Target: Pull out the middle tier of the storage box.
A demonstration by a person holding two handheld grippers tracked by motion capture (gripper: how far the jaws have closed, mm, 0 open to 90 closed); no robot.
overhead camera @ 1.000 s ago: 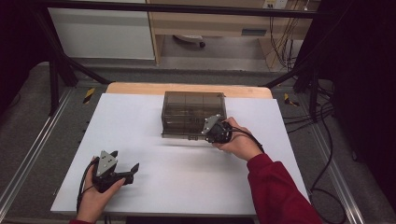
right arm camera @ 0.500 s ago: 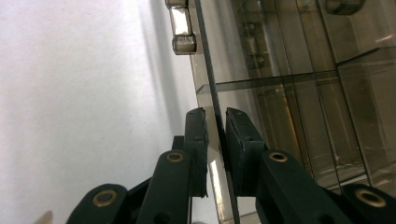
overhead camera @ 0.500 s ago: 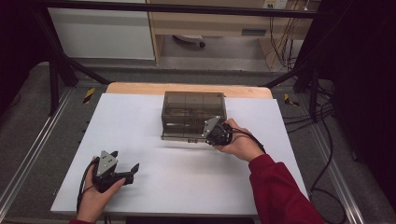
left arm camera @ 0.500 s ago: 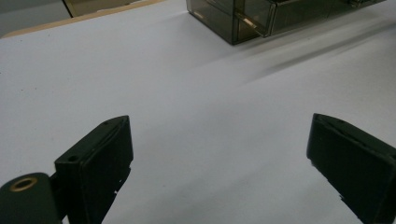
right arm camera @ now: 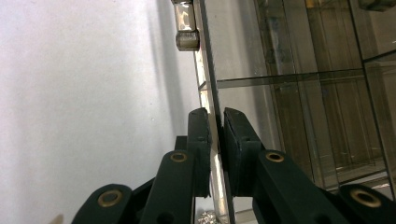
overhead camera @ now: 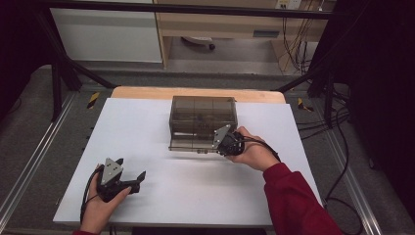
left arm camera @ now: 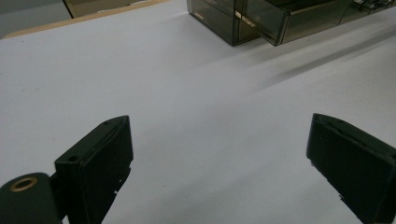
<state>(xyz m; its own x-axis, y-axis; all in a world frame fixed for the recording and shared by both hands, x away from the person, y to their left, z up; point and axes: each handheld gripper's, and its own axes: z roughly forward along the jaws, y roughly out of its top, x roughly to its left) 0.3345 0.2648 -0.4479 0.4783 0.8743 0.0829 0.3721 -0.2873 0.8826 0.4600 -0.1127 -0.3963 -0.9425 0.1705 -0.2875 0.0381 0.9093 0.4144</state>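
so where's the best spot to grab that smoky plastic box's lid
Grip the thin front edge of the lid on the smoky box, coming from the near side, one pad each face. It juts past the box wall, where the right gripper pinches it now.

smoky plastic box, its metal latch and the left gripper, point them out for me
smoky plastic box [overhead camera: 201, 115], high view, on its lid
metal latch [right arm camera: 186, 28], right gripper view, on its barrel
left gripper [left arm camera: 217, 161], left gripper view, between its open jaws

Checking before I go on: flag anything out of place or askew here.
Nothing stands out. The smoky plastic box sits square on the white table; the right gripper pinches its thin front panel, and the left gripper rests open.
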